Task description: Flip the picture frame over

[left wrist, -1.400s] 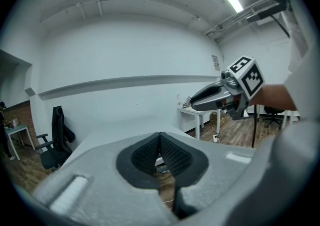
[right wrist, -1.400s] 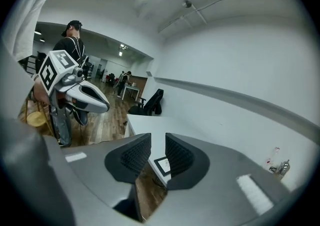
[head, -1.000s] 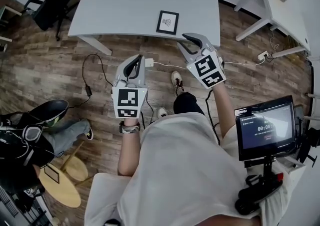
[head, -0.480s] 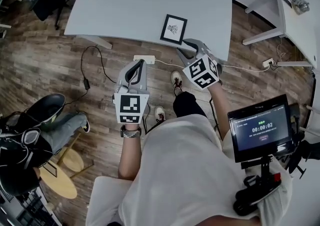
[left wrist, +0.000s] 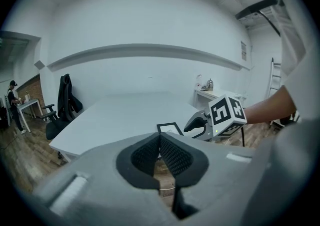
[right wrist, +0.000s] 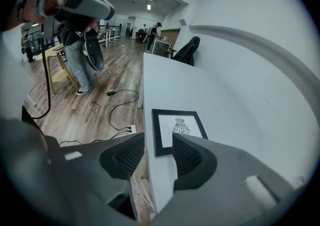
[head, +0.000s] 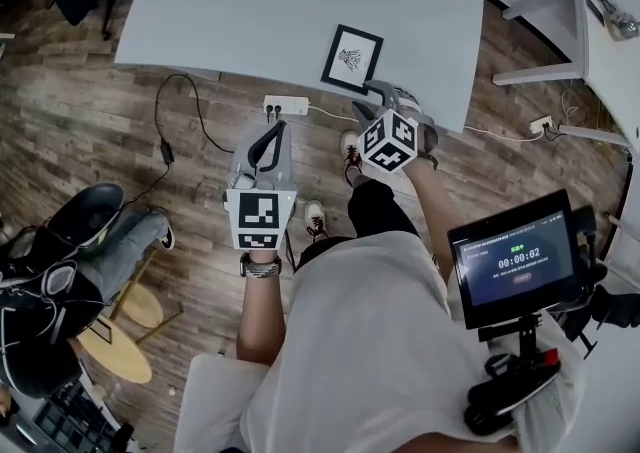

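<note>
Now, in the head view, the right gripper (head: 378, 94) is dropping toward the picture frame (head: 352, 58), which is lying picture-up near the front edge of the table (head: 250, 1). Its jaws have just been opening, empty, suggesting a grasp is coming. In the left gripper view, the left gripper (left wrist: 160, 137) is hovering short of the table, jaws together, holding nothing. In the right gripper view, wide jaws are straddling the table's edge, the frame just beyond; a power strip (right wrist: 126, 129) is lying below.

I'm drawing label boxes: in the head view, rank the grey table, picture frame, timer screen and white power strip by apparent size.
Largest to smallest:
grey table
timer screen, inflated by nearness to the camera
picture frame
white power strip
</note>
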### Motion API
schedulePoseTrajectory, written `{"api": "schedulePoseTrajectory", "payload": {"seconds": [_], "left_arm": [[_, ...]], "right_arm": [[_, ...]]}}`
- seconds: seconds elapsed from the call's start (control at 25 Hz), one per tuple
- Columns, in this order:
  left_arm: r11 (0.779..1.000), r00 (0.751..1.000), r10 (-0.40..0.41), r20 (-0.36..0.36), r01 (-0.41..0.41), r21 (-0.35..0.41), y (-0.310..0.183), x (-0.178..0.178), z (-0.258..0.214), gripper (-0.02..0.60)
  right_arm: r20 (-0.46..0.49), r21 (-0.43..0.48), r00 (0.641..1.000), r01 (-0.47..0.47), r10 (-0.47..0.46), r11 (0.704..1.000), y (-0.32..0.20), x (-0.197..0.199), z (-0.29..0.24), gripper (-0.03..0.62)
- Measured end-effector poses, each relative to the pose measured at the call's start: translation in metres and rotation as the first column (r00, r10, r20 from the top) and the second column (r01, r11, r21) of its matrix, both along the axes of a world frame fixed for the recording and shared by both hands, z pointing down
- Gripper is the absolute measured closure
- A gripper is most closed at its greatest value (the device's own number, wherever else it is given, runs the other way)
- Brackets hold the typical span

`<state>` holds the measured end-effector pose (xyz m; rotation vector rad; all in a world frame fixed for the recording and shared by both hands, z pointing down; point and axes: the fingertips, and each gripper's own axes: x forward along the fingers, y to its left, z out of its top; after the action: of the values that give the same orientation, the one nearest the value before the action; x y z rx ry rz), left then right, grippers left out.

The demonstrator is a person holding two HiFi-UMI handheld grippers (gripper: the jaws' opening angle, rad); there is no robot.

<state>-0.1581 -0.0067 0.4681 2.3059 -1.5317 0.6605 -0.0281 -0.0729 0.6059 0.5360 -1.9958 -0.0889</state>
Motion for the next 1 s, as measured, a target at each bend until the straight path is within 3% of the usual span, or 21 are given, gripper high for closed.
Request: {"api": "schedulePoseTrajectory", "payload": {"seconds": [0.4,0.64,1.0], "left_arm": [[0.998,0.999,-0.042,0.008,0.043,-0.053,-0.007,-0.009,0.025,0.578],[0.998,1.000,-0.020,0.010,0.021,-0.059,-0.002,0.004,0.028,0.578],[0.997,1.000,0.029,0.003,-0.029,-0.069,-0.005,0.018,0.033,0.578]], "right_arm": [[-0.148,0.023,0.980,0.137,-0.132,0.990,0.000,-0.003,0.045,0.370],[-0.296,0.067,0.939,0.201,-0.173,0.977,0.005,0.007,0.063,0.364],[-0.303,0.114,0.941,0.193,-0.151,0.975,0.007,0.007,0.066,0.368]]}}
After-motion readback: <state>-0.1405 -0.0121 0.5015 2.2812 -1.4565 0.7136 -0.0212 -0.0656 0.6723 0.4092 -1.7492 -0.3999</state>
